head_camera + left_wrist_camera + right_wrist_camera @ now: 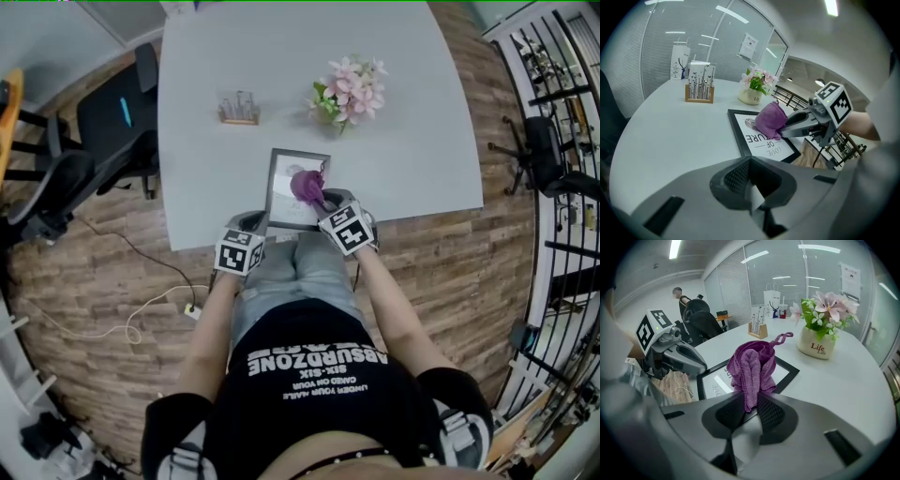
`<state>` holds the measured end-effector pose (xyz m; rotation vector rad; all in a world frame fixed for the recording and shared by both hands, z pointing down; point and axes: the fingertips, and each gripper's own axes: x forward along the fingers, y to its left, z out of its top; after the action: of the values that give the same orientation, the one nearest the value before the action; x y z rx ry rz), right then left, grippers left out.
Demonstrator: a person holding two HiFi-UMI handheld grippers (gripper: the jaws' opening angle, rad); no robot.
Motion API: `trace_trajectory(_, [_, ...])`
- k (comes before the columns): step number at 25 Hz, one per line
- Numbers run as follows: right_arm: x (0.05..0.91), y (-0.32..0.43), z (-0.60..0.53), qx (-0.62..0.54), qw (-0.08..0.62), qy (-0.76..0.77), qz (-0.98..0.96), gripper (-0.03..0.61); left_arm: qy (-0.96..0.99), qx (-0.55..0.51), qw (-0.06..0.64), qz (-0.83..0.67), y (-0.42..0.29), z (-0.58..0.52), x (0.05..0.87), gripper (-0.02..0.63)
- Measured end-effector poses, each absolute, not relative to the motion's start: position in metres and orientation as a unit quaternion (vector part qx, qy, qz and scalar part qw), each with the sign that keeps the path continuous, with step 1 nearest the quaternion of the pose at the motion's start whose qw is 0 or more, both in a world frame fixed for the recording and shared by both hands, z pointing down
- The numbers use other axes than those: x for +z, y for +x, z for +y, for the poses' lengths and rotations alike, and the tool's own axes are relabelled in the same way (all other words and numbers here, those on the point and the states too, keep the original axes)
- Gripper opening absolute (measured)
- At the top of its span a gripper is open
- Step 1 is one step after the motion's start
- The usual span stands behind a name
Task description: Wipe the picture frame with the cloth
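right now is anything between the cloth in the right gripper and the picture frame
Nothing visible does. The right gripper holds the cloth right over the picture frame; the flower pot stands farther back on the table.

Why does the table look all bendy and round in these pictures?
Head view: the wide lens bows the table edges and floor planks. Left gripper view and right gripper view: black corners ring a rounded picture; ceiling lights glare white, and the cloth looks sharp.

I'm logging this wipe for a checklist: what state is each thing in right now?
Picture frame: lying flat, face up.
Cloth: bunched, resting on the frame.
Right gripper: shut on the cloth.
Left gripper: shut, empty.
Flower pot: upright.
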<state>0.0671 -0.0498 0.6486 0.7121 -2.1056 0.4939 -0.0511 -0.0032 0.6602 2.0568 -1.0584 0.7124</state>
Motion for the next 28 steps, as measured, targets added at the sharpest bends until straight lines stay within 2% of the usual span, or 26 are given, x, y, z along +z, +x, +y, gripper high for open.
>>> trace_trajectory(16, [0.649, 0.065, 0.006, 0.209, 0.419, 0.264, -0.843, 0.091, 0.795, 0.282, 0.349, -0.408, -0.05, -0.003, 0.66, 0.015])
trace_trajectory(28, [0.651, 0.066, 0.009, 0.198, 0.414, 0.273, -0.845, 0.087, 0.796, 0.284, 0.345, -0.409, -0.05, -0.004, 0.661, 0.016])
